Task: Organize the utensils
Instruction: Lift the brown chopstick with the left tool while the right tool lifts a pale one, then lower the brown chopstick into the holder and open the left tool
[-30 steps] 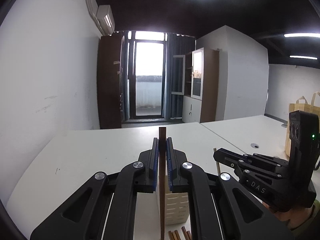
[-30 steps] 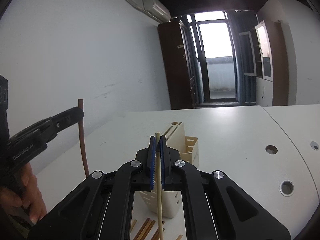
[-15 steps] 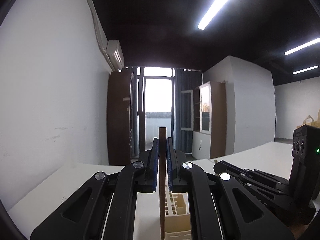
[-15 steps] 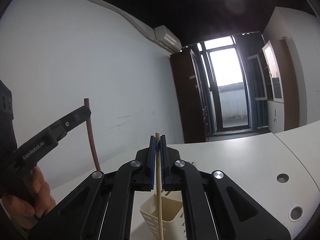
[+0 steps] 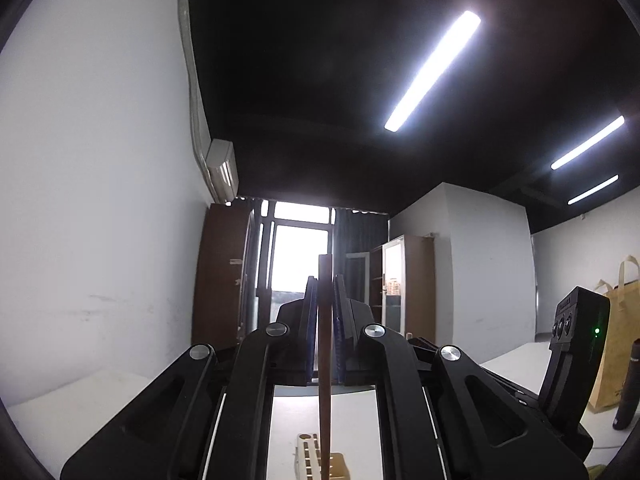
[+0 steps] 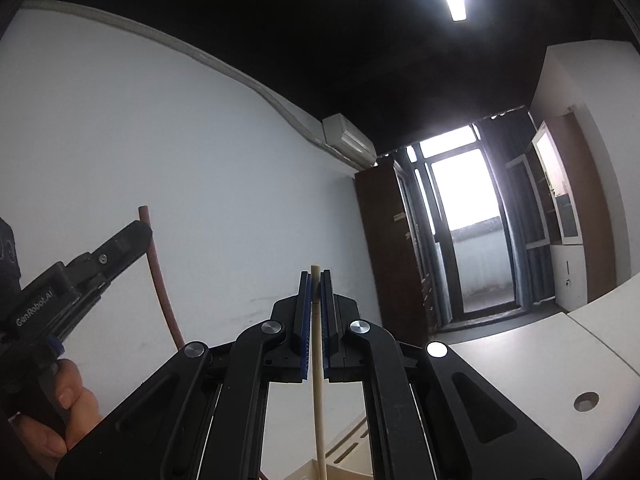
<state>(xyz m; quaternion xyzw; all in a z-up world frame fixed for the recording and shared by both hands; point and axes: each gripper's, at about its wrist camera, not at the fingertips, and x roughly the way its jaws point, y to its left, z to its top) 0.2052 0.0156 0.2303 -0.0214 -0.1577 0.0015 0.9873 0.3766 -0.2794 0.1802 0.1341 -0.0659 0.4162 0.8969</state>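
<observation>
My left gripper (image 5: 325, 284) is shut on a dark brown chopstick (image 5: 325, 360) that stands upright, its lower end over the cream slotted utensil holder (image 5: 310, 454) at the bottom edge. My right gripper (image 6: 315, 280) is shut on a pale wooden chopstick (image 6: 318, 392), also upright, above the holder's rim (image 6: 352, 442). In the right wrist view the left gripper (image 6: 136, 236) shows at the left with the brown chopstick (image 6: 160, 292). In the left wrist view the right gripper's body (image 5: 576, 344) shows at the right.
Both cameras tilt up toward the dark ceiling and lights. The white table (image 6: 520, 360) has round cable holes (image 6: 586, 401). A paper bag (image 5: 618, 344) and a dark bottle (image 5: 628, 388) stand at the far right. A white wall is on the left.
Both grippers have lifted and tilted upward with their chopsticks. The holder has dropped to the bottom edge of both views, and the loose chopsticks on the table are out of sight.
</observation>
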